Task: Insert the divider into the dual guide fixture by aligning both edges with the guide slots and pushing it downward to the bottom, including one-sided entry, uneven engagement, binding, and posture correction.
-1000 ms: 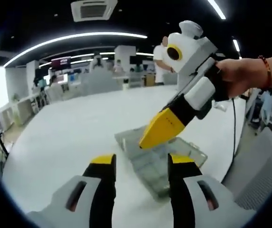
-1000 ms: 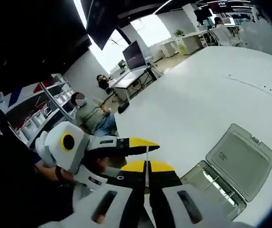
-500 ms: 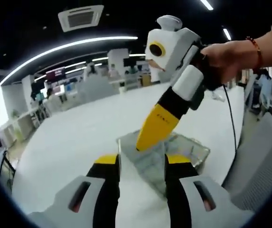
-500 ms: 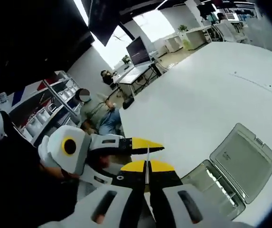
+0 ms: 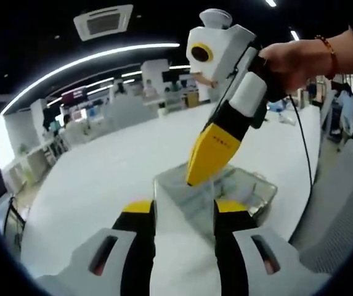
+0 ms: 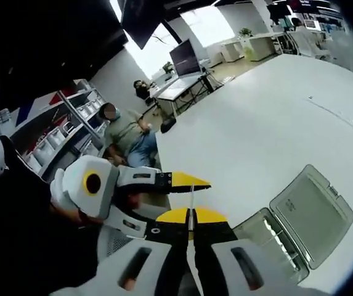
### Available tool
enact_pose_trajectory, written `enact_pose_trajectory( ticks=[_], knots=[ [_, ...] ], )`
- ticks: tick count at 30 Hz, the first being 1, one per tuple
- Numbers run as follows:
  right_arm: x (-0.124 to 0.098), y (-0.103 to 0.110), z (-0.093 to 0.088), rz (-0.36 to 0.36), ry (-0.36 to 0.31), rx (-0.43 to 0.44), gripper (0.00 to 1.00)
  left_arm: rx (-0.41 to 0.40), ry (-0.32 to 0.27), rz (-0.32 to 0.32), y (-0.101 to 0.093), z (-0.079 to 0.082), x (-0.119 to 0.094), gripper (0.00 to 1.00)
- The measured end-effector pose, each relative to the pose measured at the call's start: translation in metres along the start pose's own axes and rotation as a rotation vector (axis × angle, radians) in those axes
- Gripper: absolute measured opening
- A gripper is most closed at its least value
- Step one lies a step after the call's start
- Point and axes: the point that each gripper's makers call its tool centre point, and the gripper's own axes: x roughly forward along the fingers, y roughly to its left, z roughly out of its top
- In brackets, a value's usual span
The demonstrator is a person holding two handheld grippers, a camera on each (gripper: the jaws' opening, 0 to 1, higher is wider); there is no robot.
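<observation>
right tool pinched the thin divider above the clear box; left tool hung released nearby.

Divider in closed right hand-held gripper

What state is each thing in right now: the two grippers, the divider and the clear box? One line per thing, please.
right gripper: shut on the divider.
left gripper: open, holding nothing.
divider: thin strip pinched upright between the right gripper's jaws, not yet in the box.
clear box: lid open, laid back on the white table.
</observation>
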Motion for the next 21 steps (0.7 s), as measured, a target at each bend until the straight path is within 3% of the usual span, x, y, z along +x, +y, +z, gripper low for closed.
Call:
enact_pose_trajectory(
  ticks=[8, 11, 13, 21],
  knots=[
    [0.001, 0.001, 0.003, 0.007, -0.005, 0.050, 0.00, -0.009, -0.016, 0.001, 0.001, 0.002, 0.000, 0.35],
    [0.000, -0.003, 0.004, -0.012, -0.003, 0.001, 0.00, -0.023, -0.017, 0.000, 0.004, 0.003, 0.001, 0.35],
    [-0.002, -0.007, 0.003, -0.023, -0.001, -0.019, 0.00, -0.056, 0.024, -0.030, 0.001, -0.006, 0.002, 0.36],
    [-0.004, -0.020, -0.005, -0.052, 0.019, -0.098, 0.00, -0.092, 0.023, -0.041, 0.006, -0.014, -0.003, 0.39]
  ],
)
